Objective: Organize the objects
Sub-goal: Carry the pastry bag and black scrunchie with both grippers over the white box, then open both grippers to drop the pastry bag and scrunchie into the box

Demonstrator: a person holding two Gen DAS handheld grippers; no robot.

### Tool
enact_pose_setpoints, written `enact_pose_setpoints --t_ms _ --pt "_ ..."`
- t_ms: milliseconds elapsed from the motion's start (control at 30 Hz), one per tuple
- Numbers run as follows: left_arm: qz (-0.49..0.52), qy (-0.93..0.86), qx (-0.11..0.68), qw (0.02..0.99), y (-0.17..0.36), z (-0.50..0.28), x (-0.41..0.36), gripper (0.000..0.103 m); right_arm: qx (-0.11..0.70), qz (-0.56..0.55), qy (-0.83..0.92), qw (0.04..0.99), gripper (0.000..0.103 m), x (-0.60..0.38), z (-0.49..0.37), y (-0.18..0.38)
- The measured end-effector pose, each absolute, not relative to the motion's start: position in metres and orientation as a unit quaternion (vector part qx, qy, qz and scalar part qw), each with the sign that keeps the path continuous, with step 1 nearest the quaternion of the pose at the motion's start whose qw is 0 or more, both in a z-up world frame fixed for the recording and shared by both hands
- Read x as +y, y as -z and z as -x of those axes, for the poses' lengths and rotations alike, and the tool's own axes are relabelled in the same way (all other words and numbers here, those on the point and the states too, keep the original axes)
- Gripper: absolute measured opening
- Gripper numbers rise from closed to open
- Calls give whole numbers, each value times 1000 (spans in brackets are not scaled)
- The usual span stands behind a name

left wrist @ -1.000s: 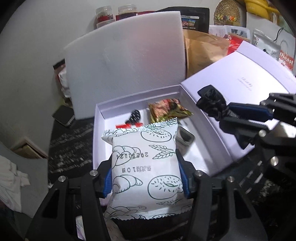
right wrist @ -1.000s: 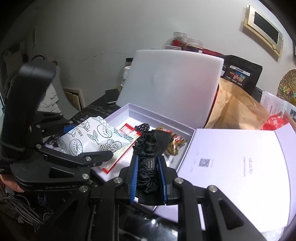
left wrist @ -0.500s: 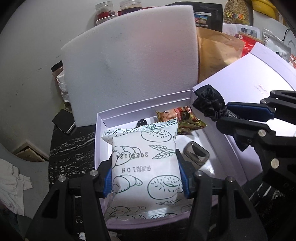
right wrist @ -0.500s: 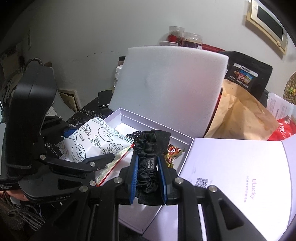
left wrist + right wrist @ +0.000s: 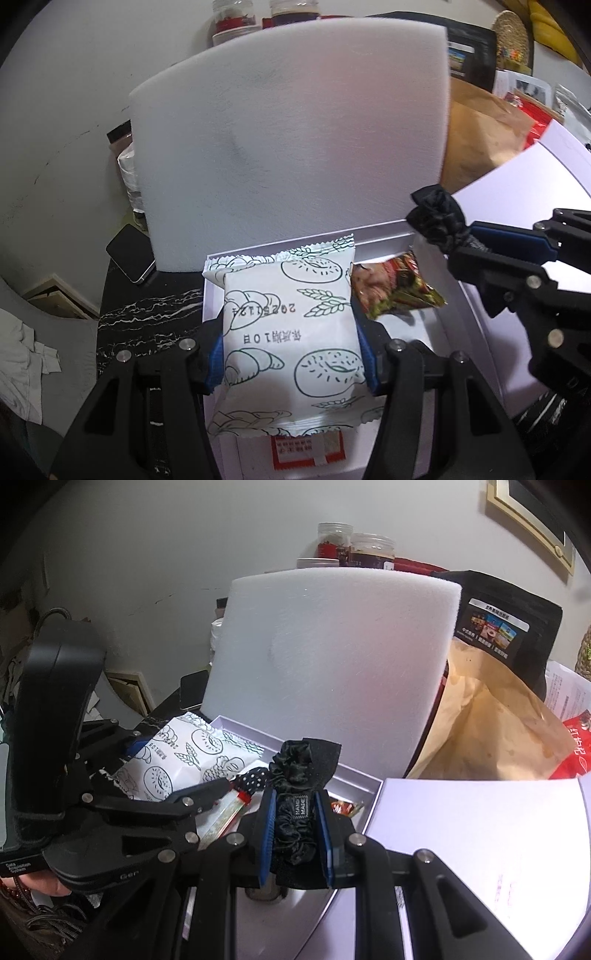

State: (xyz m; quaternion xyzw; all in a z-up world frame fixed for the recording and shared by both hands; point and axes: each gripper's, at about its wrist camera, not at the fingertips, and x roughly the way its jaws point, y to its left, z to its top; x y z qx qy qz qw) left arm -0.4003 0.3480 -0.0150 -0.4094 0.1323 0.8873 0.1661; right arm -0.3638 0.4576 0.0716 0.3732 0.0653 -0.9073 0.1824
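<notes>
- Both grippers had travelled forward over the open box since the earlier frames, so the foam sheet filled more of each view and the small dark metal piece seen in the box a moment before had dropped out of the left wrist view.
- Left gripper (image 5: 291, 354) was partly open, its blue pads pressed on both sides of a white snack packet (image 5: 291, 332) printed with green bread drawings; the packet stood upright between them, above the near-left part of the box.
- Right gripper (image 5: 297, 834) was squeezed tight on a black scrunchie (image 5: 295, 812) with a small woven label, the ruffled fabric bunching out at 12 o'clock from the fingertips.
- In the left wrist view that scrunchie (image 5: 437, 218) hung at 2 o'clock from the packet, above the far right corner of the white box (image 5: 384, 236).
- Inside the box, at 3 o'clock from the packet, lay a red and green wrapped snack (image 5: 395, 288); a red and white sachet (image 5: 306, 450) showed at 6 o'clock beneath the packet.
- A black polka-dot item (image 5: 255, 777) lay just left of the scrunchie in the right wrist view.
- White foam sheet (image 5: 288, 147) leaned upright behind the box at 12 o'clock.
- At 9 o'clock, a dark phone (image 5: 131, 258) rested on the black marbled tabletop (image 5: 147, 314).
- At 3 o'clock lay the box lid (image 5: 480, 830), with a brown paper bag (image 5: 491, 731) behind it.
</notes>
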Motion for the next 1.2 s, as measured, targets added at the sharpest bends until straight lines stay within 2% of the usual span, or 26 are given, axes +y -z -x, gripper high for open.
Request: enact_pose_setpoints --t_ms 300,700,1200 --pt "430 -880 126 159 44 428 340 54 35 -406 892 195 20 462 387 -47" --pt "450 -867 133 166 72 435 347 55 61 -433 879 188 20 442 394 -18" --pt "502 -839 130 166 93 443 347 57 43 -450 873 183 23 443 400 -12"
